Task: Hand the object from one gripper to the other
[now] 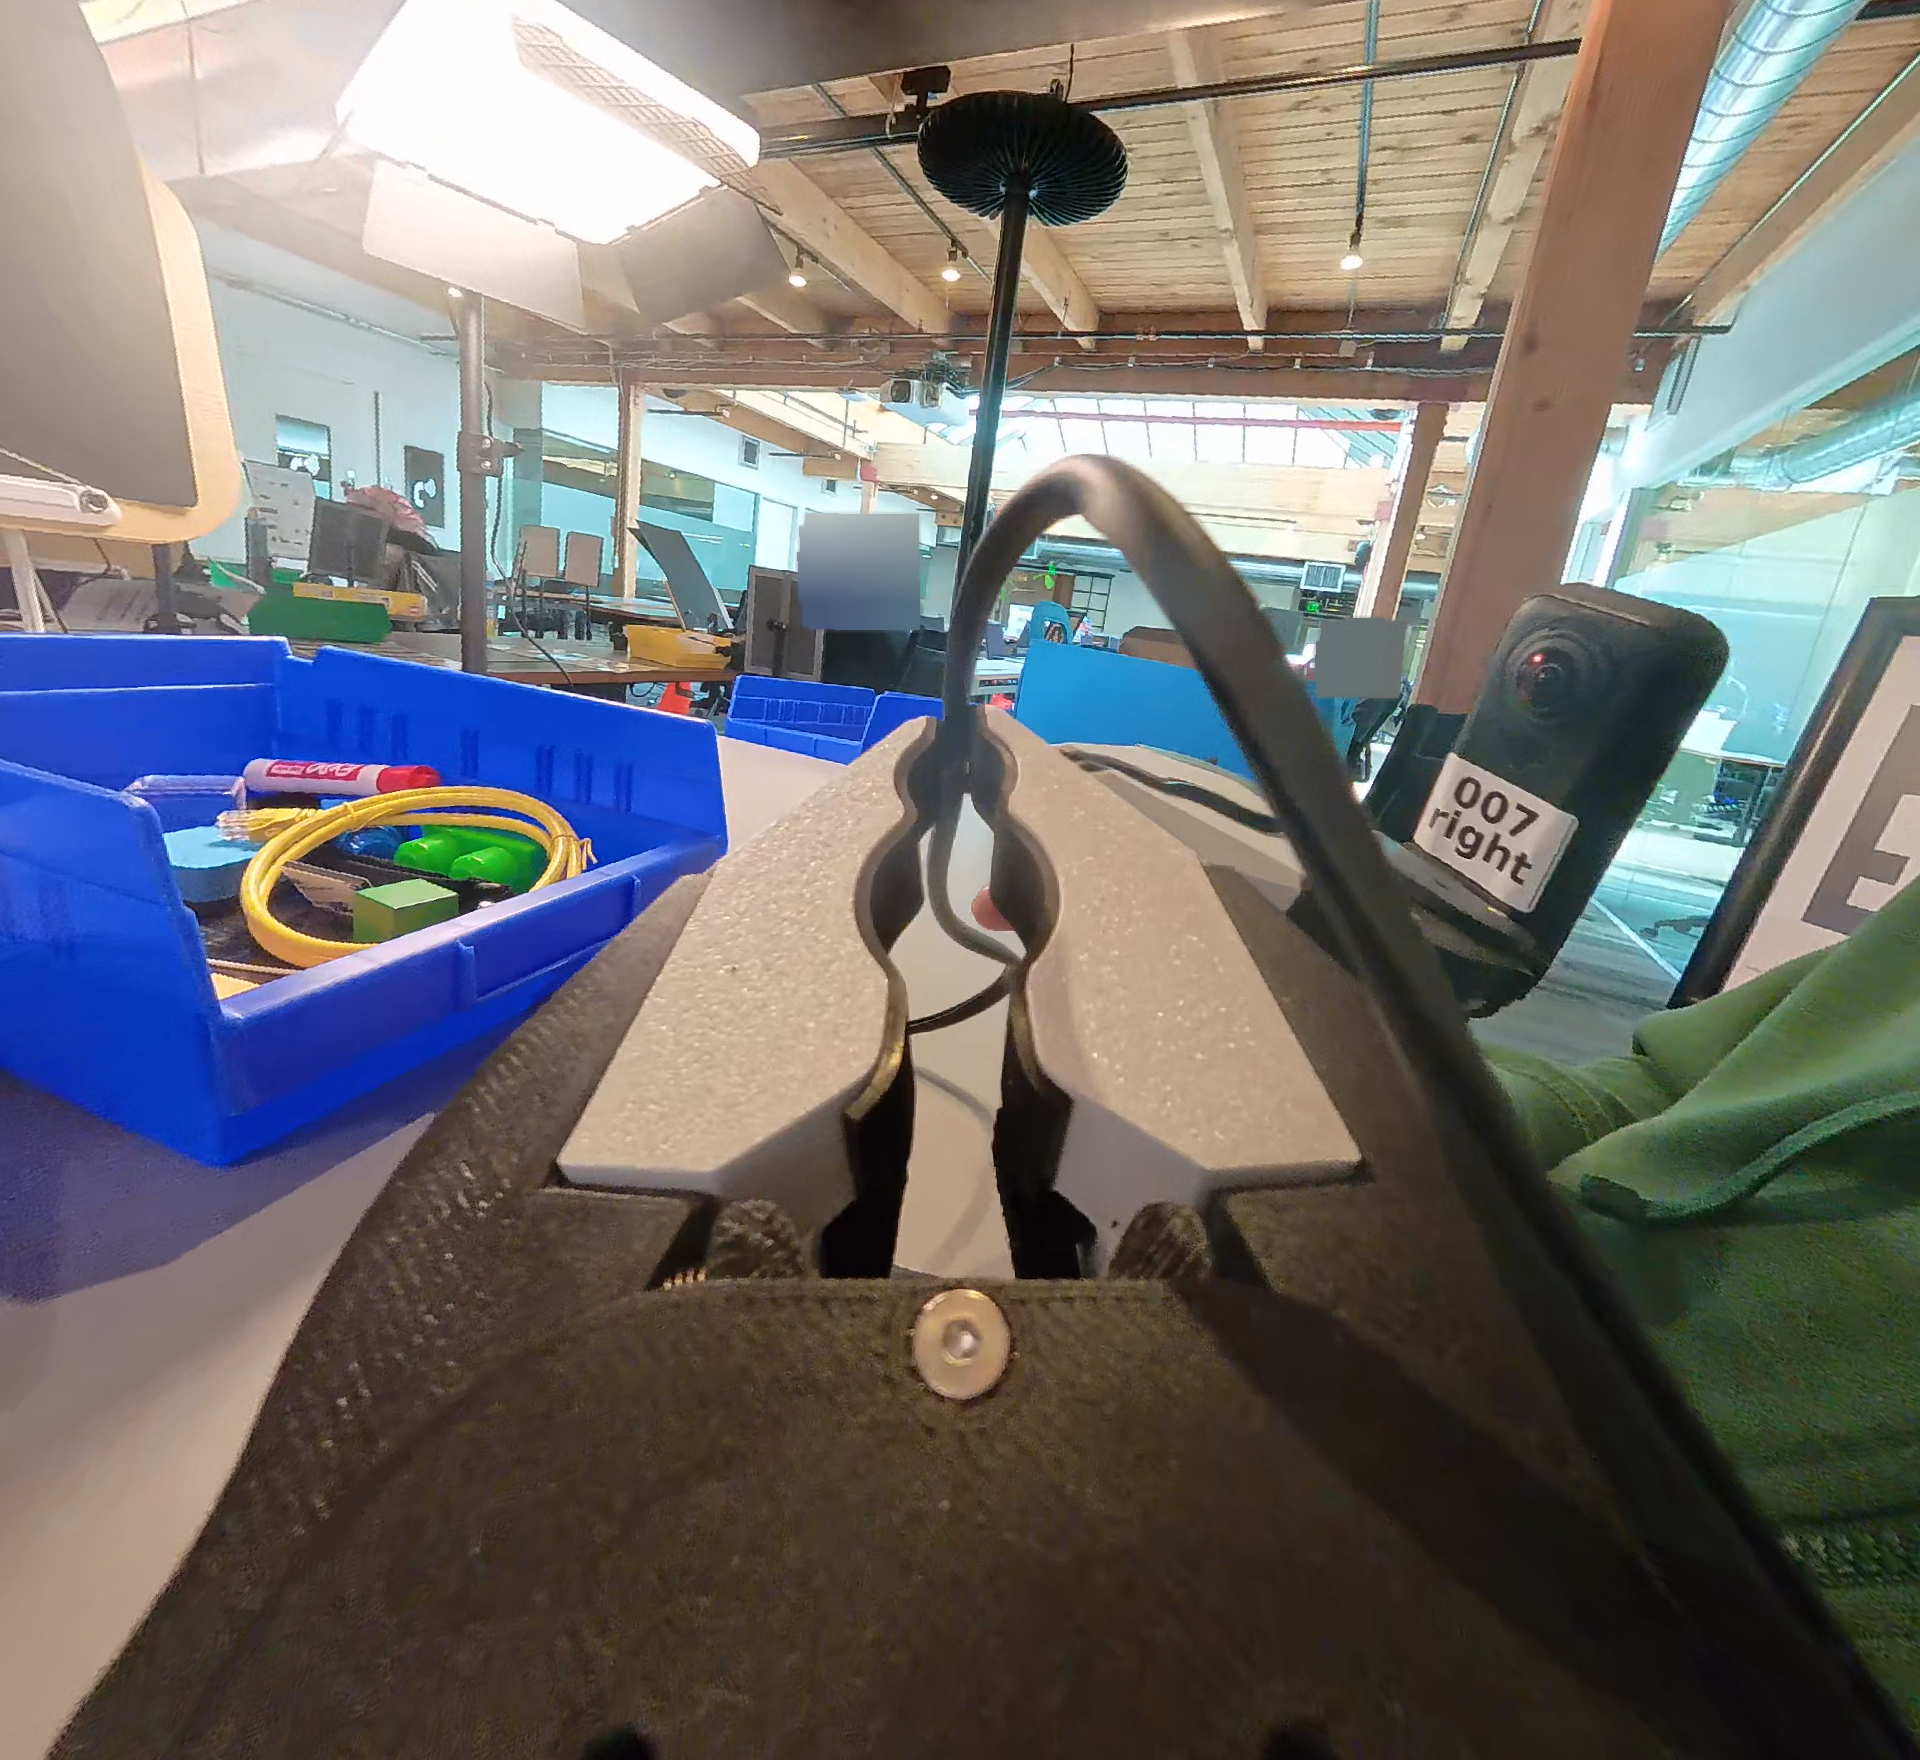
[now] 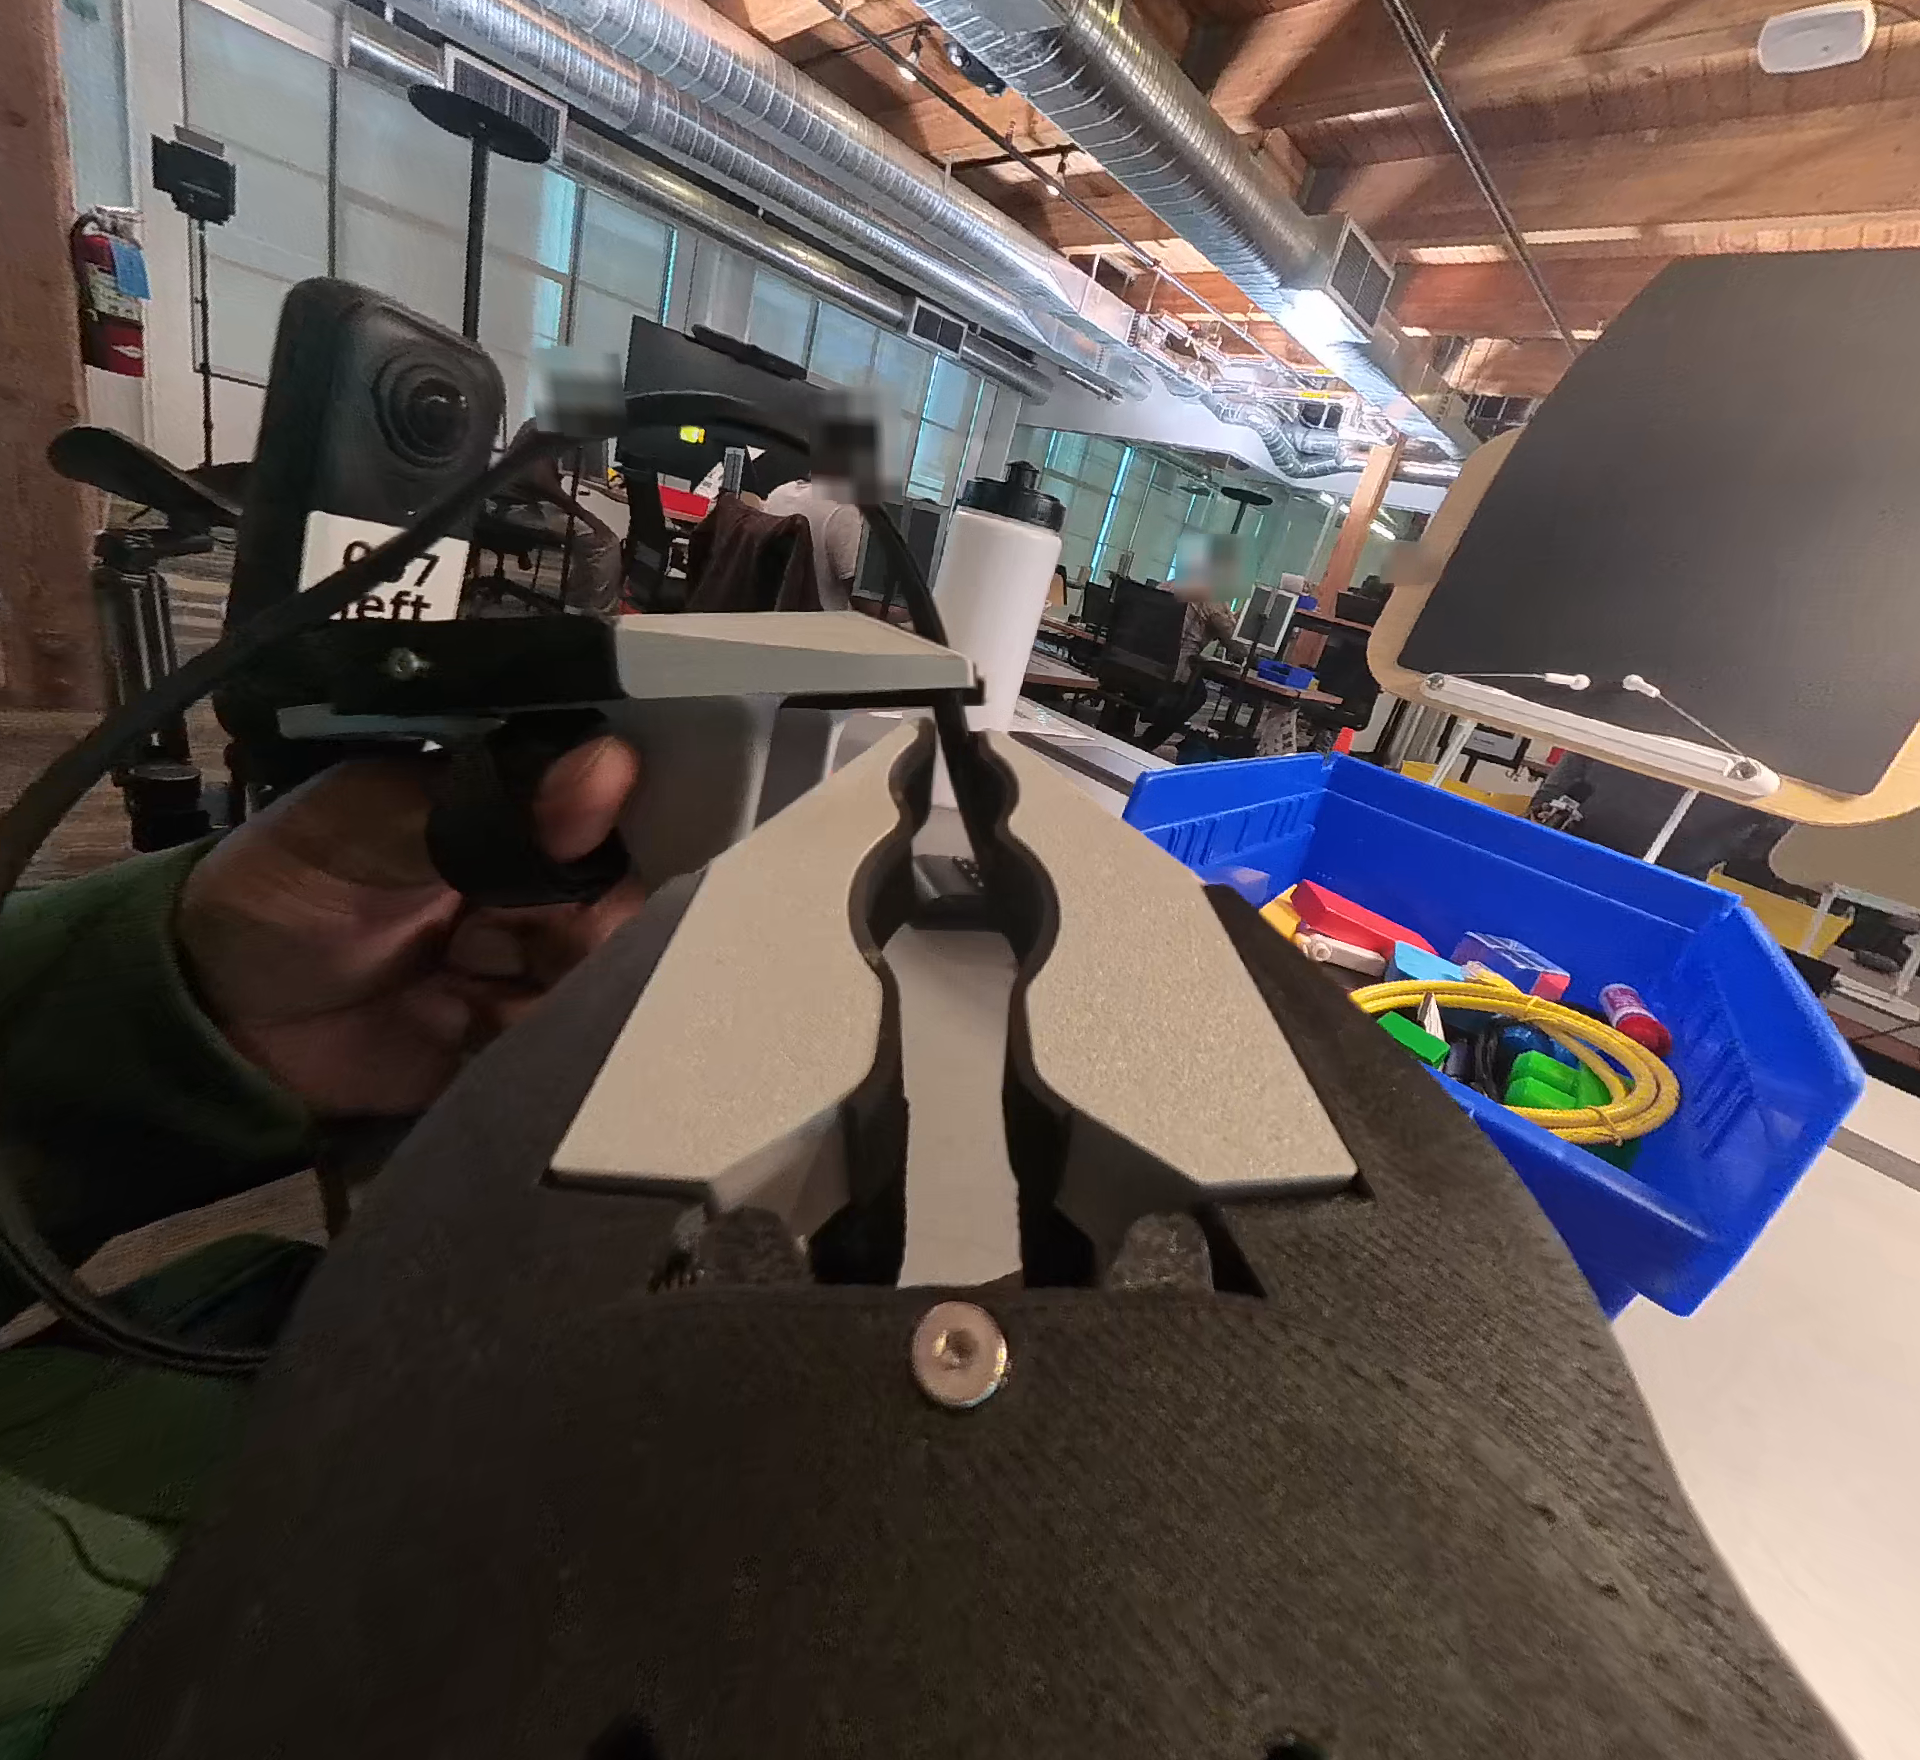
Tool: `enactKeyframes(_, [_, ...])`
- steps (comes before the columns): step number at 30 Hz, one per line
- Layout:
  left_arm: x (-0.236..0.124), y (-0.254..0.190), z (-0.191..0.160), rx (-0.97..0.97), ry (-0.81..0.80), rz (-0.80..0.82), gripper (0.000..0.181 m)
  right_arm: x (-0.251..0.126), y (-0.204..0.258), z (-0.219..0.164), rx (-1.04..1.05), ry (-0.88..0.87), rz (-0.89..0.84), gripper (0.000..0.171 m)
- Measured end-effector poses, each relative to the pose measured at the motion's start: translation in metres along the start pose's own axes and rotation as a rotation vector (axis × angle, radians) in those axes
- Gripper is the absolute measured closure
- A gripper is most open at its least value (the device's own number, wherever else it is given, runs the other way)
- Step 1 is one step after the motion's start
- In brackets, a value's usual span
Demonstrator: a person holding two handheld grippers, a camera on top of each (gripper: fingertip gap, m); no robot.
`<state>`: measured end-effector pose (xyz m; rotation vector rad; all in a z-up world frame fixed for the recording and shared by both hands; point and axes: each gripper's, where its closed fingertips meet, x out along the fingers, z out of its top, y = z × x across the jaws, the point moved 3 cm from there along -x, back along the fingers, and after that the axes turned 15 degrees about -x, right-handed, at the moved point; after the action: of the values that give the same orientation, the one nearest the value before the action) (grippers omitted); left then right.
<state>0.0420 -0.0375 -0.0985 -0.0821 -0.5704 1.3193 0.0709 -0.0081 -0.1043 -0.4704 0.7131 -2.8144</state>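
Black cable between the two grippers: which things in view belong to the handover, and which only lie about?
Belong to the job:
- black cable
- left gripper, shut on the cable
- right gripper, also shut on it

Just lying about:
- blue bin
- yellow cable, red marker and green block in the bin
- white bottle

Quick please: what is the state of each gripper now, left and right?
Left gripper: closed on the black cable at its fingertips.
Right gripper: closed on the same black cable at its tips.
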Motion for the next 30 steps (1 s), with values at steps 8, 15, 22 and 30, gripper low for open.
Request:
enactKeyframes(8, [0.000, -0.003, -0.001, 0.004, 0.009, -0.023, 0.177, 0.002, 0.001, -0.003, -0.051, 0.032, -0.014, 0.164])
enactKeyframes(15, [0.002, -0.001, -0.001, -0.012, 0.004, -0.006, 0.170, 0.000, -0.011, -0.004, 0.029, 0.020, -0.053, 0.164])
enactKeyframes(22, [0.004, -0.001, -0.004, 0.019, 0.021, 0.017, 0.168, -0.004, -0.018, -0.002, 0.105, -0.024, -0.067, 0.167])
enactKeyframes(30, [0.011, -0.003, -0.017, 0.147, 0.111, 0.084, 0.165, -0.005, -0.021, 0.001, 0.154, -0.057, -0.063, 0.167])
